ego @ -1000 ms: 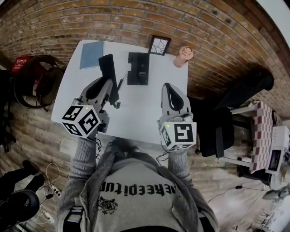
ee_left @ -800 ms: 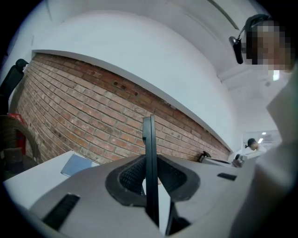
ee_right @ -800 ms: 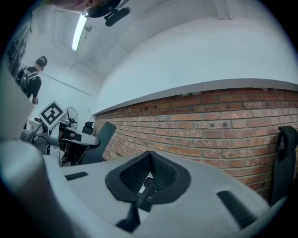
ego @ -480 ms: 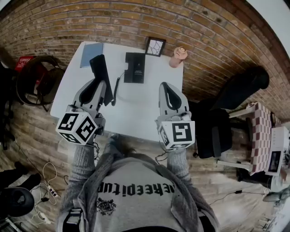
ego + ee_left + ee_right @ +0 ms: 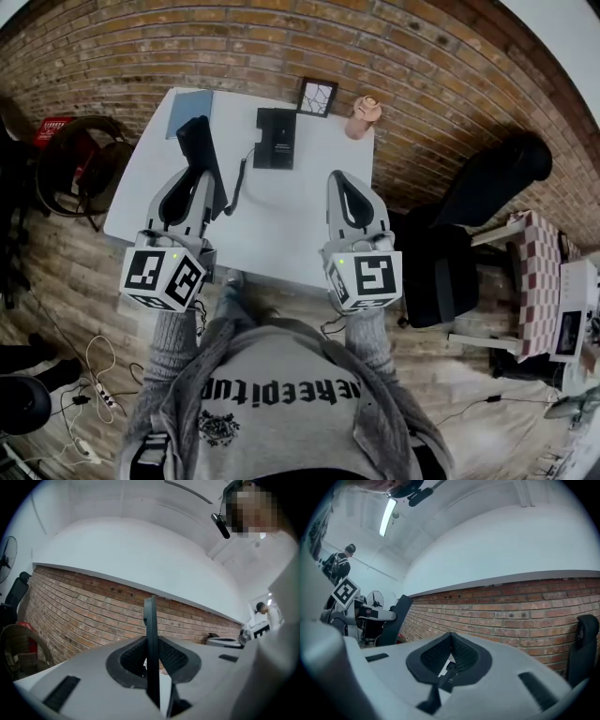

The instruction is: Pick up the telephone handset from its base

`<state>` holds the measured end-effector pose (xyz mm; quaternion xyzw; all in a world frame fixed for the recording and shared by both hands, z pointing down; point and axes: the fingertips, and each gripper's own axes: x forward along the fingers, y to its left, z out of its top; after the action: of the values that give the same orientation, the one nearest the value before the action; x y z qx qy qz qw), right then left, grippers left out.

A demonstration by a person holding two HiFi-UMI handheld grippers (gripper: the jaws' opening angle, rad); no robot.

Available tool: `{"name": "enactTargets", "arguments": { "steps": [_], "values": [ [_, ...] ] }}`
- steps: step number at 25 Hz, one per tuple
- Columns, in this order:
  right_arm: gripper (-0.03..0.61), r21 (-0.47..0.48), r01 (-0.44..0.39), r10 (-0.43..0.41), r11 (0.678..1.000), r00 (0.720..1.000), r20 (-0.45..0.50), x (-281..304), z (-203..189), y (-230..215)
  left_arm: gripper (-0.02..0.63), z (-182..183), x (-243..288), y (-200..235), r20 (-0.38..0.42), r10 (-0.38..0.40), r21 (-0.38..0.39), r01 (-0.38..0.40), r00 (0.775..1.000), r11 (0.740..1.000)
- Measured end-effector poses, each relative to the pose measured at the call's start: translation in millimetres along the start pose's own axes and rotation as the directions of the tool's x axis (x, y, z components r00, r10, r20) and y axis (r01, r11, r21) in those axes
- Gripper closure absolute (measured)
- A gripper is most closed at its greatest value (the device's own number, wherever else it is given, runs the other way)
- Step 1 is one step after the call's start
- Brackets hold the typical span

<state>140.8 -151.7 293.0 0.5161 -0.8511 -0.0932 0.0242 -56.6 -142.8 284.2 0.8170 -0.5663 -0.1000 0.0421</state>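
Observation:
In the head view the black telephone handset (image 5: 202, 150) is off its base and held above the table's left half. My left gripper (image 5: 200, 174) is shut on its lower end. A coiled cord (image 5: 240, 180) runs from the handset to the black base (image 5: 275, 138) at the table's far middle. In the left gripper view the handset (image 5: 151, 634) shows edge-on as a thin upright bar clamped between the pads. My right gripper (image 5: 339, 178) hovers over the table's right half, to the right of the base. Its jaws are shut, and the right gripper (image 5: 450, 654) holds nothing.
On the white table (image 5: 281, 234) a blue notebook (image 5: 187, 111) lies at the far left. A picture frame (image 5: 317, 97) and a pinkish figurine (image 5: 362, 114) stand at the far edge. A black office chair (image 5: 469, 225) is on the right, a round wicker chair (image 5: 70, 169) on the left.
My left gripper has carried the handset up and to the left, farther from the base, stretching the cord. The right gripper has drawn back slightly and stays shut.

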Motion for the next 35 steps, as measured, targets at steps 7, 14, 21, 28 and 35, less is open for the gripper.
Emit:
{"name": "enactTargets", "arguments": {
  "steps": [7,14,21,28,35],
  "values": [
    [0.575,-0.003,0.0,0.0,1.0,1.0,0.013,-12.2,4.7,2.4,0.545,10.1,-14.8,-9.7,0.045,0.017,0.039,-0.019,0.999,0.999],
    [0.575,0.003,0.002,-0.002,1.0,1.0,0.011,-21.4,4.9,2.9,0.545,16.4,-22.5,-17.4,0.052,0.037,0.072,-0.041,0.998,0.997],
    [0.575,0.016,0.027,-0.027,1.0,1.0,0.011,-29.1,2.1,-0.1,0.543,16.5,-26.8,-20.0,0.081,0.031,0.088,-0.038,0.996,0.995],
    [0.575,0.017,0.028,-0.028,0.999,1.0,0.007,-31.2,0.7,0.9,0.543,16.8,-27.0,-23.4,0.062,0.029,0.072,-0.034,0.998,0.997],
    [0.575,0.02,0.023,-0.023,1.0,1.0,0.002,-29.0,-0.1,3.7,0.543,17.0,-26.6,-23.9,0.06,0.023,0.068,-0.027,0.998,0.997]
  ]
}}
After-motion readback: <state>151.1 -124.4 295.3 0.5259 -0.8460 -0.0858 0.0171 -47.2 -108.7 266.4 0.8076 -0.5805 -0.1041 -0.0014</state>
